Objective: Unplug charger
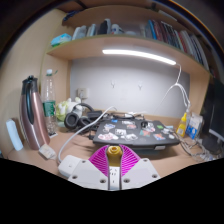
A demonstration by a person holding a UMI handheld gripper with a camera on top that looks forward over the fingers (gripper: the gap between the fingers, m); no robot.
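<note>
My gripper (112, 160) is low over the desk, and its two white fingers with magenta pads (97, 160) close in on each other. Pinched between the pads is a small white charger (112, 180) with a tan rounded end (112, 152) sticking up above the pads. A white power strip (46, 152) lies on the desk to the left of the fingers. A white cable (80, 132) runs from that side towards the middle of the desk. I cannot see any plug seated in the strip.
A dark tray (130, 132) of small items lies just beyond the fingers. Bottles (32, 108) stand at the left, and a yellow bottle (183, 124) and a monitor (214, 110) at the right. A shelf of books (125, 42) with a light strip hangs above.
</note>
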